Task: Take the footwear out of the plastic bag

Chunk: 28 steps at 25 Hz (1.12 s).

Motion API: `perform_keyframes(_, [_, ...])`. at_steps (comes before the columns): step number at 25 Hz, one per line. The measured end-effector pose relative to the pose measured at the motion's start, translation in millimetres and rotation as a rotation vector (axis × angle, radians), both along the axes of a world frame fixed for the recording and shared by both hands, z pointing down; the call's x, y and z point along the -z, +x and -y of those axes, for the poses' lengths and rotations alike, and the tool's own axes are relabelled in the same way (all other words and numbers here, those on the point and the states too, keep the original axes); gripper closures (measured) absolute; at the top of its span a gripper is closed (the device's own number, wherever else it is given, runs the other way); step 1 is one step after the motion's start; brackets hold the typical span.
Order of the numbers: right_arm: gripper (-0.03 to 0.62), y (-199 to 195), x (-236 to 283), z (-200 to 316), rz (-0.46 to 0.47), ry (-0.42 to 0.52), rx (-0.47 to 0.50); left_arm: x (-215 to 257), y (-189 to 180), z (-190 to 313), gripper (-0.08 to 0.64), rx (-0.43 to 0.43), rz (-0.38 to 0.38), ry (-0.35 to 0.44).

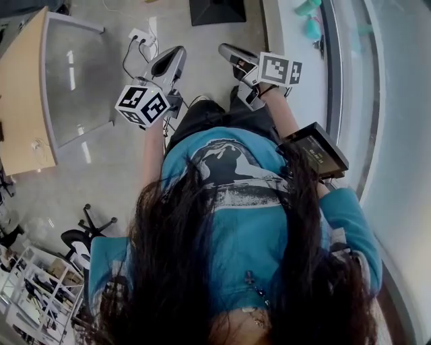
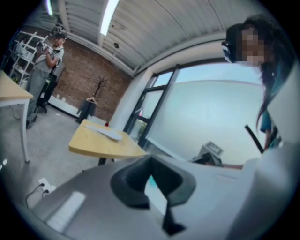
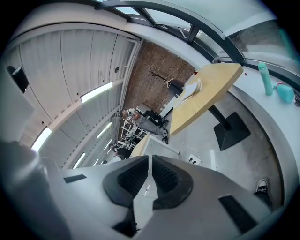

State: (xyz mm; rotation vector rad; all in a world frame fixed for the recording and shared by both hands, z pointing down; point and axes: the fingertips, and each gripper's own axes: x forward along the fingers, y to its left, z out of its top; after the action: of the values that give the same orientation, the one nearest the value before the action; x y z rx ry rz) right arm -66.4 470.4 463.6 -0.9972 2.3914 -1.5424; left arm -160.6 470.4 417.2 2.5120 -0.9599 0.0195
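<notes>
No plastic bag shows in any view. A dark shoe with a white toe point(image 3: 262, 187) stands on the grey floor at the lower right of the right gripper view; I cannot tell whether it is worn. In the head view both grippers are held out in front of the person's body, above the floor. My left gripper point(image 1: 176, 54) point(image 2: 151, 169) points forward, jaws together and holding nothing. My right gripper point(image 1: 227, 50) point(image 3: 150, 163) shows its ribbed pads with only a thin slit between them, nothing in it.
A wooden table point(image 1: 20, 101) stands at the left, with a power strip point(image 1: 141, 37) on the floor ahead. Along the right runs a white ledge with teal bottles point(image 1: 310, 20). A dark device point(image 1: 318, 149) sits by the person's right arm. White shelving point(image 1: 37, 286) and an office chair point(image 1: 84, 236) are behind.
</notes>
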Motion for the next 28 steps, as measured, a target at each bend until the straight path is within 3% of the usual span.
perform_keyframes(9, [0.56,4,-5,4,-0.096,0.026,-0.036,-15,10,10,0.569,-0.06,-0.029,-0.002])
perform_keyframes(28, [0.568,-4,-8,3,-0.134,0.049,-0.011,-16,12,9,0.569,-0.079,-0.025,-0.01])
